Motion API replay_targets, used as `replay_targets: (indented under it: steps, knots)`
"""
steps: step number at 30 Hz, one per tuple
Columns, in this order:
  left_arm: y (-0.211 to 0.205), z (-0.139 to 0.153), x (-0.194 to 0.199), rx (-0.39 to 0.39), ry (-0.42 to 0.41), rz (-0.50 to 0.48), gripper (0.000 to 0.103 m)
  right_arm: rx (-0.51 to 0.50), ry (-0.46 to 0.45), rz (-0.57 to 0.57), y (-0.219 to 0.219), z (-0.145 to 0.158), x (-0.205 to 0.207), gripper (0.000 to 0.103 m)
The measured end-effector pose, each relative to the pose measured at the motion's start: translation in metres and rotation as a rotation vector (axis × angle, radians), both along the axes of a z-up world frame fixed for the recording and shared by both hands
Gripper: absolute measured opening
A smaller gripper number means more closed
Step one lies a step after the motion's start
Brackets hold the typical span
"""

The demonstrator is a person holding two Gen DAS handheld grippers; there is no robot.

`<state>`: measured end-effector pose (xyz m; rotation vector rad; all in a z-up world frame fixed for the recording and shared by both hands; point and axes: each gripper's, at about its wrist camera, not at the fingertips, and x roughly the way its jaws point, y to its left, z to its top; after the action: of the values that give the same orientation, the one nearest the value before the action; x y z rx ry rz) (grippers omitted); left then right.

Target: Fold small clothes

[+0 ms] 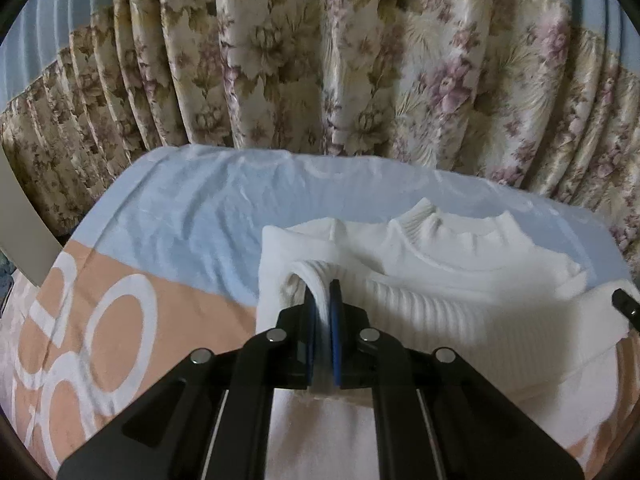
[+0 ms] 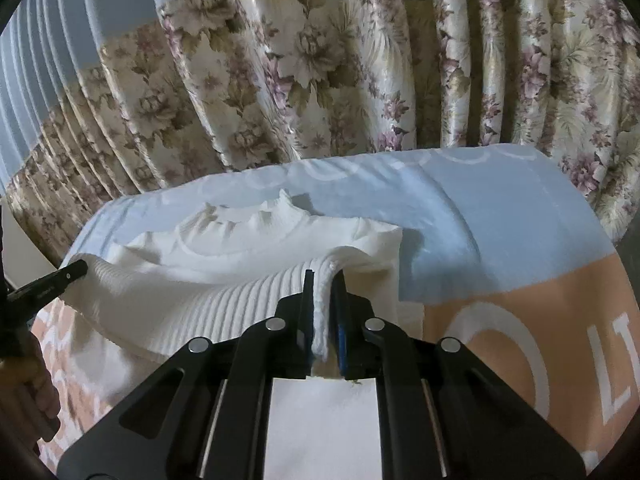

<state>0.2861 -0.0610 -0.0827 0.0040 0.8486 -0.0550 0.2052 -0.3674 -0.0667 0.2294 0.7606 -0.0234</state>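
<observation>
A small white ribbed knit sweater point(image 1: 452, 280) lies on the bed, collar toward the far edge, sleeves folded in. My left gripper point(image 1: 323, 286) is shut on the ribbed hem at the sweater's left corner and lifts it off the bed. My right gripper point(image 2: 325, 278) is shut on the hem at the right corner of the sweater point(image 2: 224, 276) and lifts it too. The hem hangs between them, raised over the body. The right gripper's tip shows at the right edge of the left wrist view point(image 1: 626, 304), and the left gripper's tip at the left edge of the right wrist view point(image 2: 60, 278).
The bed cover point(image 1: 192, 220) is pale blue at the far side and peach with white rings nearer. A floral curtain point(image 1: 320, 60) hangs close behind the bed's far edge. A white panel point(image 1: 24, 224) stands at the far left.
</observation>
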Motion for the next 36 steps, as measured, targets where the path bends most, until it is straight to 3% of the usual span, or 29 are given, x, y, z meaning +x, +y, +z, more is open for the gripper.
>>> replay_targets:
  steps: [8,15,17,19,20,21,22,36]
  knots:
    - [-0.004,-0.015,0.037,-0.001,0.052,0.016,0.009,0.037,0.056,-0.009,-0.011,-0.023,0.036,0.01]
    - [-0.014,-0.01,0.066,0.002,0.061,0.009,0.011,0.05,0.052,-0.035,-0.018,-0.015,0.062,0.017]
    - [-0.015,-0.007,0.069,0.0,0.069,0.009,0.019,0.048,0.044,-0.037,-0.02,-0.01,0.067,0.018]
    - [-0.013,0.0,0.071,0.009,0.044,0.037,0.066,0.058,0.04,-0.043,-0.024,-0.006,0.072,0.022]
    - [-0.011,0.004,0.072,0.005,0.033,0.043,0.071,0.065,0.042,-0.046,-0.025,-0.005,0.073,0.036]
    - [-0.01,0.007,0.072,0.005,0.026,0.051,0.071,0.054,0.038,-0.061,-0.026,-0.003,0.075,0.063]
    - [-0.008,0.012,0.072,0.006,0.011,0.058,0.071,0.05,0.028,-0.071,-0.028,0.0,0.076,0.069]
    - [0.016,0.017,0.067,0.024,0.017,0.094,0.071,0.025,0.011,-0.112,-0.044,0.009,0.064,0.069]
